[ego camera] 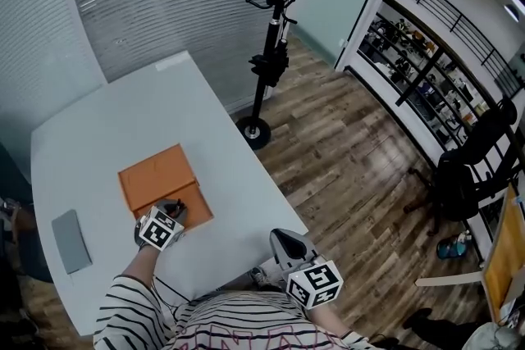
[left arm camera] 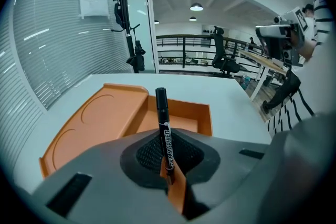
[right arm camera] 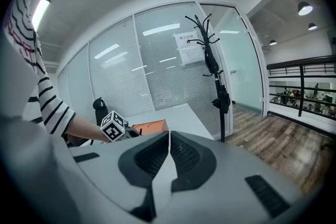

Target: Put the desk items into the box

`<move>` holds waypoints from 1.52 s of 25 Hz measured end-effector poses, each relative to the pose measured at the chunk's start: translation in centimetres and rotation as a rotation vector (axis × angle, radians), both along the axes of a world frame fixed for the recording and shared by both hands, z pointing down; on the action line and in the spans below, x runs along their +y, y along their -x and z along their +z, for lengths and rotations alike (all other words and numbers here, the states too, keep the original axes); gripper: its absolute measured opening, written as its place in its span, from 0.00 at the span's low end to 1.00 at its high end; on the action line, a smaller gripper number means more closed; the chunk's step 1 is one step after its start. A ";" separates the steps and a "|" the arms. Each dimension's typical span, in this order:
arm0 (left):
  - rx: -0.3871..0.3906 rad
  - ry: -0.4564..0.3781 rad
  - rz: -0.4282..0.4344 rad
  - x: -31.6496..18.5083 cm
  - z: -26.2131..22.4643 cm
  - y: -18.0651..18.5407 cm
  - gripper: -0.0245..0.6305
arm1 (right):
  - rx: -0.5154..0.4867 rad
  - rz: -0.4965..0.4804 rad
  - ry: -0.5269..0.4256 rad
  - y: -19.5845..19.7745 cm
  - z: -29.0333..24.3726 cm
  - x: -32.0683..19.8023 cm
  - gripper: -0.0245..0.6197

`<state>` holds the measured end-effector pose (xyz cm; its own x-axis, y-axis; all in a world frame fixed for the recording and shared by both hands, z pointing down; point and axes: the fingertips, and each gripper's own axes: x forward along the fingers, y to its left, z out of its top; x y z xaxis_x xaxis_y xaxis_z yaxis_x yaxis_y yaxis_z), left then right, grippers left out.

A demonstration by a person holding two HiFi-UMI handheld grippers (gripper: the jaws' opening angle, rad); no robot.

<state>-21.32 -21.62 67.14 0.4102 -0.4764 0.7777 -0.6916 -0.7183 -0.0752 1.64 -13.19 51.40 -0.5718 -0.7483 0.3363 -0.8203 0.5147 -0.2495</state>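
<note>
The orange box [ego camera: 161,183] lies flat on the white desk [ego camera: 123,115], towards the desk's near side, and in the left gripper view [left arm camera: 100,120] it shows a shallow raised panel with two curved grooves on its left and an open, recessed compartment on its right. The left claw [ego camera: 175,211] hovers at the box's near right corner, over that open compartment, and its jaws are closed on a black marker [left arm camera: 164,131]. The marker is pinched by its lower end and sticks straight out along the jaws, its capped tip pointing across the compartment toward the far wall of the box; whether the marker touches the box cannot be told. In the head view the marker is only a small dark speck at the claw's tip. The right claw [right arm camera: 168,138] has its jaws pressed together with nothing between them; it is held off the desk's near right corner [ego camera: 285,240], close to the person's striped shirt [ego camera: 238,324] and well apart from the box. From the right gripper view the left claw's marker cube [right arm camera: 112,126] shows just in front of the orange box [right arm camera: 151,126]. A flat grey slab [ego camera: 71,240] lies on the desk to the left of the box, apart from it. Beyond the desk's far right side a black coat stand [ego camera: 273,37] rises from the wooden floor [ego camera: 353,152].
</note>
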 end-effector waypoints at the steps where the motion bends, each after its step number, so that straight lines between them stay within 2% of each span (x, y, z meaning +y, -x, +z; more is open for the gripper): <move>1: -0.004 0.005 0.002 -0.1 0.3 0.0 0.09 | 0.001 0.003 0.001 -0.1 0.0 0.0 0.08; 26: -0.080 0.131 -0.011 -1.7 3.4 0.5 0.09 | 0.022 0.038 0.011 -0.9 -0.2 -0.1 0.08; 38: -0.108 0.142 -0.004 -1.7 4.8 1.1 0.09 | 0.025 0.048 0.008 -0.8 0.2 -0.3 0.08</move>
<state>-22.40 -23.31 71.90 0.3192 -0.3602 0.8765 -0.6879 -0.7243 -0.0472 2.48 -13.49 51.63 -0.5270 -0.7718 0.3559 -0.8498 0.4730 -0.2326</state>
